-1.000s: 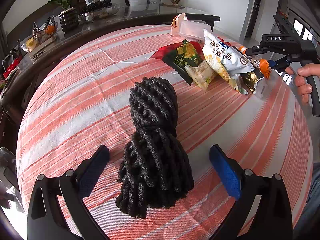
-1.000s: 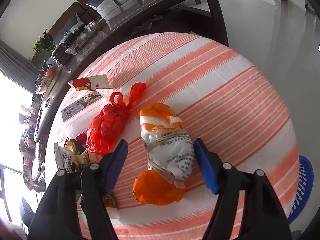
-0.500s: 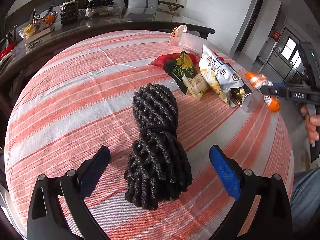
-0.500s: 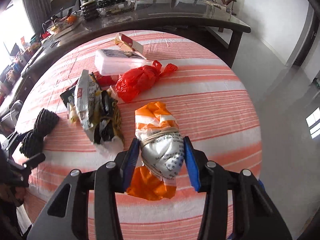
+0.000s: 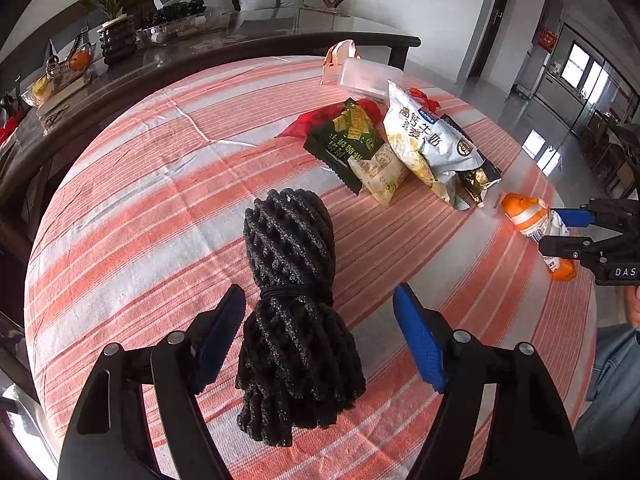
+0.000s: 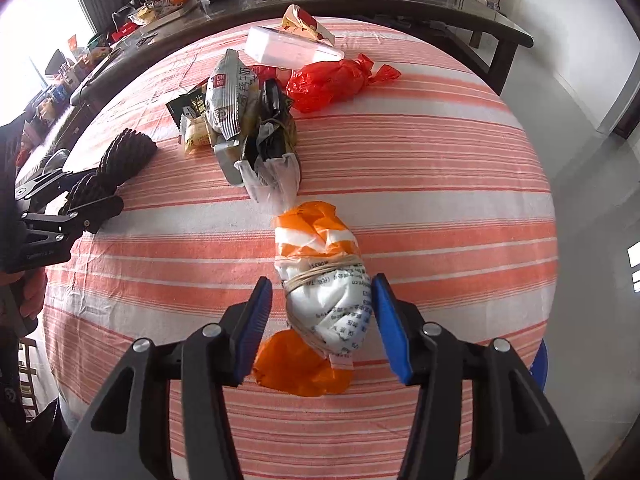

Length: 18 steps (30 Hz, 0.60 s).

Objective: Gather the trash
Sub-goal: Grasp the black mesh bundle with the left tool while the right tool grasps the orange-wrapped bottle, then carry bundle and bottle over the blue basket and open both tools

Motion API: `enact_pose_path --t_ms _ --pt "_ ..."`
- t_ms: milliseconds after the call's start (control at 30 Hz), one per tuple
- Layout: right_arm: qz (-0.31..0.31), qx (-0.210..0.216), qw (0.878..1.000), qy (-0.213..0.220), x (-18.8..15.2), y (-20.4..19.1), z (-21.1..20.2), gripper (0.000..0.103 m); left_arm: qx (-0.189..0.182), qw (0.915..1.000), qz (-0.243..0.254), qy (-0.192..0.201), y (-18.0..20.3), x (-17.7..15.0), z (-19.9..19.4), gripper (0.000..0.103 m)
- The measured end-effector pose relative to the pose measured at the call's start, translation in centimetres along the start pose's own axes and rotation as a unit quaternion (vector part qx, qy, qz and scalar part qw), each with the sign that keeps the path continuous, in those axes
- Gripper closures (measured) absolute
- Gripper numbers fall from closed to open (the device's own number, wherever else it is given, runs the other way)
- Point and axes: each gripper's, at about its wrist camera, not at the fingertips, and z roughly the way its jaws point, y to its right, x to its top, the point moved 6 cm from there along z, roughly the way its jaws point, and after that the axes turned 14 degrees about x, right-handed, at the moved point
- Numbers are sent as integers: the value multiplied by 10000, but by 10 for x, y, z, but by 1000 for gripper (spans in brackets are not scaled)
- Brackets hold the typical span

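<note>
A black foam-net bundle tied at its waist lies on the striped tablecloth. My left gripper straddles it; its jaws are closing, and a gap still shows at the right pad. An orange-and-white bag bundle bound with string lies between the pads of my right gripper. Those jaws are opening and neither pad presses on it. The left wrist view shows that bundle and the right gripper at the far right. The right wrist view shows the black bundle and the left gripper at the left.
A heap of snack wrappers, a red plastic bag, a clear plastic box and a small carton lie at the table's far side. A dark long table with clutter stands behind. A blue basket sits below the table's right edge.
The left jaws have narrowed around the black bundle. The right gripper rolled and shifted sideways, squeezed the orange-and-white bundle, and now stands wider with its pads off it.
</note>
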Motion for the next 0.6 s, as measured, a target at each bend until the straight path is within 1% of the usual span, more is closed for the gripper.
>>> enact_pose_path --t_ms 33,67,100,133,167,233,333,433,600 --pt "22 26 10000 2 -1 1 0 45 5 10000 -5 -30 0 0 2 40" --pt "59 64 10000 5 -2 2 0 45 10 10000 -12 -79 -2 -1 4 46" --pt "104 114 9999 2 -3 4 0 46 84 9999 -28 -87 -3 -2 5 56" --pt "134 154 9998 1 -4 5 -1 50 138 9999 -41 -49 -5 -3 4 60" --pt "136 141 9998 38 -4 6 -3 58 94 9999 -72 -61 -6 -3 3 61" --pt "151 164 9997 123 -5 6 -7 58 -50 9998 -202 -46 -8 -5 -1 64" --pt "164 187 9993 277 -5 2 -15 59 -153 9995 -274 32 -7 -10 -12 65" --pt "134 253 9986 438 -5 -7 -23 59 -336 9988 -321 147 0 -13 -29 65" --pt "134 392 9971 643 -7 -16 -34 59 -597 9974 -228 331 21 -13 -55 65"
